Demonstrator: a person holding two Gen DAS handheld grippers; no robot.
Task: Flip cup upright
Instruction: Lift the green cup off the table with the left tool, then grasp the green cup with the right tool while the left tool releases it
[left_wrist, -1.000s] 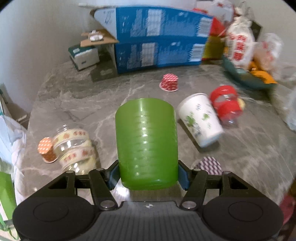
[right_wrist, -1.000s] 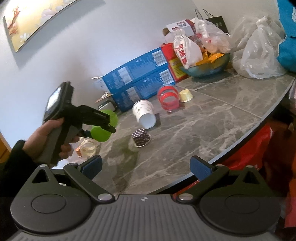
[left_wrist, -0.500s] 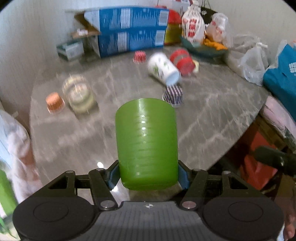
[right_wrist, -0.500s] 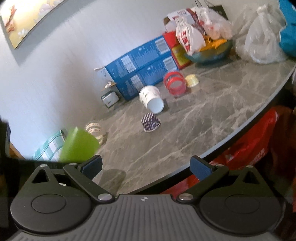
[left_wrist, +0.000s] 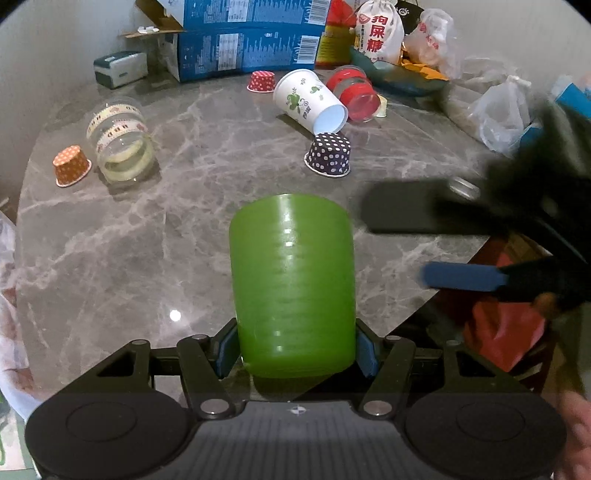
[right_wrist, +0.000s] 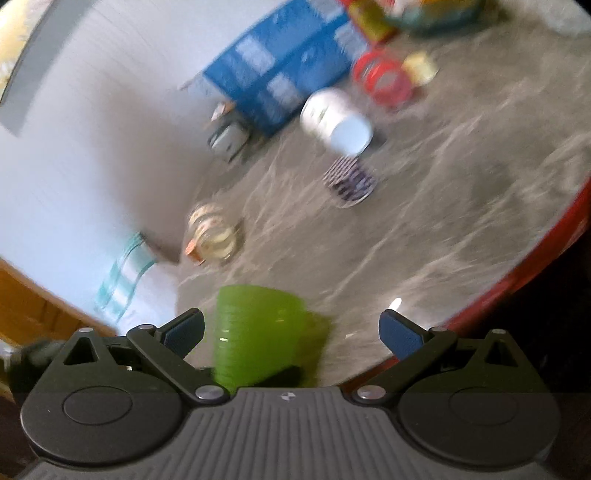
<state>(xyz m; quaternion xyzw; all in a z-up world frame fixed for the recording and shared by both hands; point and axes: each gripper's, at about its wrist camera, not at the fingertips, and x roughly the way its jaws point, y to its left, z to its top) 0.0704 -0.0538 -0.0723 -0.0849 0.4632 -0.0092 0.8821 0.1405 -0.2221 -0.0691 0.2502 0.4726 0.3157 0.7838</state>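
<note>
My left gripper (left_wrist: 297, 349) is shut on a green plastic cup (left_wrist: 291, 280), held above the near part of the grey marble table (left_wrist: 147, 240), its closed base pointing away from the camera. In the blurred right wrist view the same green cup (right_wrist: 255, 332) shows low between the fingers of my open right gripper (right_wrist: 291, 330), nearer the left pad. The right gripper (left_wrist: 461, 251) appears blurred at the right of the left wrist view, jaws apart, close beside the cup.
On the table lie a white paper cup (left_wrist: 310, 101) on its side, a red cup (left_wrist: 354, 92), a dotted dark cupcake liner (left_wrist: 328, 153), a clear jar (left_wrist: 120, 142), an orange liner (left_wrist: 72, 166) and a red liner (left_wrist: 261, 81). Blue boxes (left_wrist: 243, 37) and bags stand at the back. The table edge (left_wrist: 443, 291) runs at the right.
The left gripper has carried the green cup back toward the table's near edge. The right gripper has swung in fast and now has the cup between its open fingers.
</note>
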